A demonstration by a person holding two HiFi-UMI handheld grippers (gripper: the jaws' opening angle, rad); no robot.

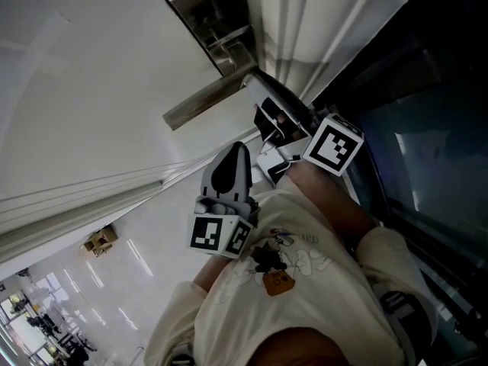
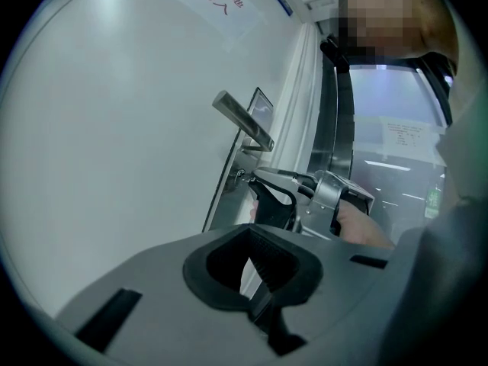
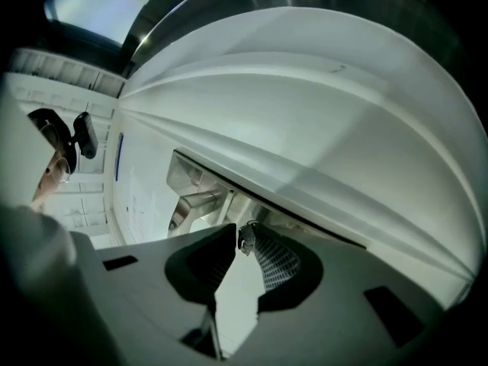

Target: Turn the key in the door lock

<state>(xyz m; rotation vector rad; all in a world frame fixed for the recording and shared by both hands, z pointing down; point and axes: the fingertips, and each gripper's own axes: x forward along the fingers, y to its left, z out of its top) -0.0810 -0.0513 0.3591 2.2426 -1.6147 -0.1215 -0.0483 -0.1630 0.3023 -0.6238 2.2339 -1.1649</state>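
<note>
The steel lock plate (image 1: 221, 29) with its lever handle (image 1: 204, 101) sits on the white door. My right gripper (image 1: 253, 85) reaches up to the plate just below the lever. In the right gripper view the small metal key (image 3: 245, 237) stands between the tips of my right gripper (image 3: 245, 244). Its jaws are parted, with a plain gap behind the key, so it is open. The left gripper view shows the same key (image 2: 240, 178) in the plate under the lever (image 2: 244, 122). My left gripper (image 1: 238, 149) hangs back from the door, shut and empty (image 2: 245, 259).
The white door frame (image 1: 305, 21) runs beside the lock, with a dark glass panel (image 1: 427, 143) to its right. A notice with red characters (image 2: 210, 2) is stuck high on the door. A glossy floor (image 1: 91, 280) lies below.
</note>
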